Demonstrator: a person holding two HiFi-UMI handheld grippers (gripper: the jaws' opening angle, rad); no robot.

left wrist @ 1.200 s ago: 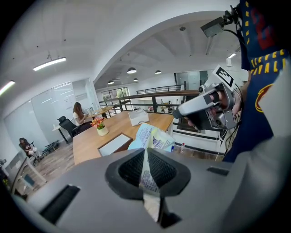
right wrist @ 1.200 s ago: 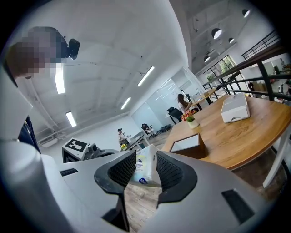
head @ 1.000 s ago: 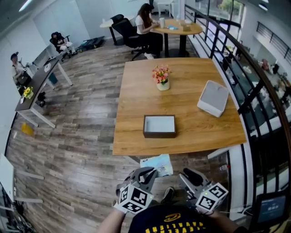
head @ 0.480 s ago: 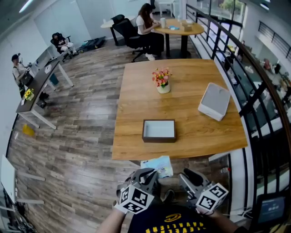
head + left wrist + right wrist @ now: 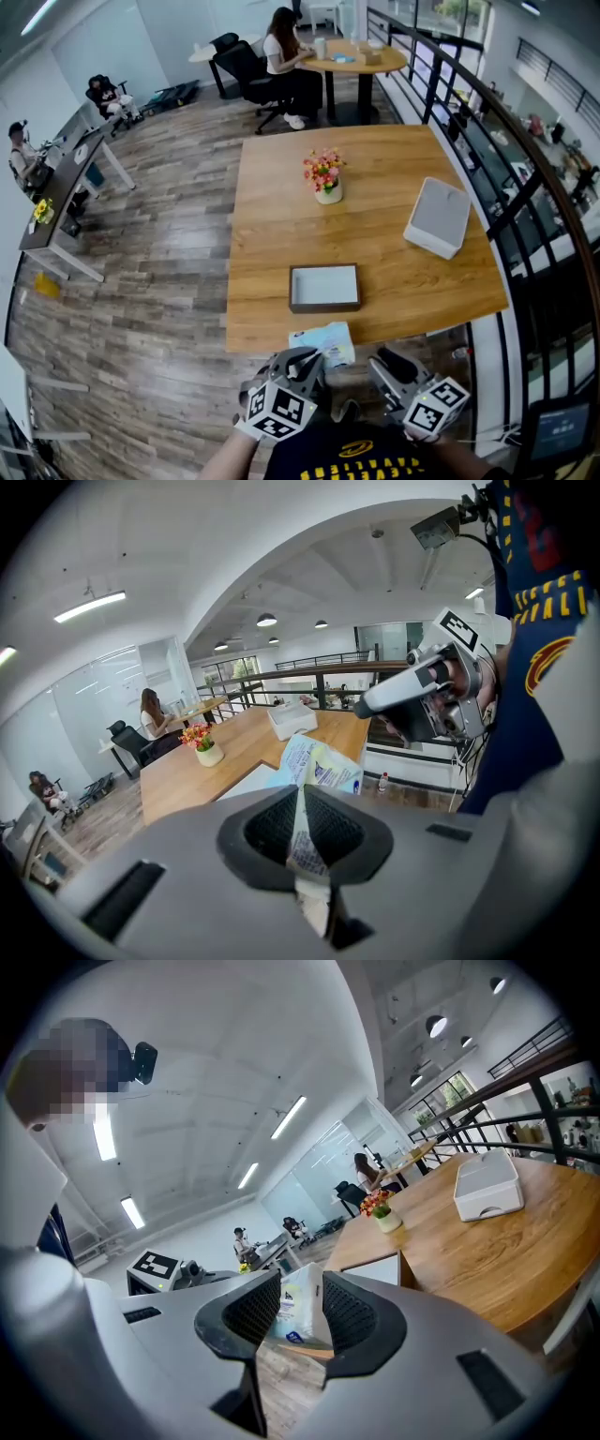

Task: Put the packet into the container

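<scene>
The packet [image 5: 323,341], light blue and white, hangs from my left gripper [image 5: 302,360], which is shut on its lower edge just short of the table's near edge. In the left gripper view the packet [image 5: 321,766] stands up out of the closed pads. The container [image 5: 323,288], a brown box with a white inside, lies on the wooden table [image 5: 375,234] just beyond the packet. My right gripper [image 5: 387,360] is to the right of the packet, apart from it, jaws a little open with nothing in them. Through their gap the packet [image 5: 298,1312] and the container [image 5: 373,1269] show.
A flower pot [image 5: 325,178] stands mid-table and a white box [image 5: 437,217] lies at the right side. A black railing [image 5: 487,131] runs along the right. A person sits at a round table [image 5: 352,58] far behind; desks stand at the left.
The table and container have come nearer and slid slightly left in the head view. Both grippers and the packet keep their places in the view.
</scene>
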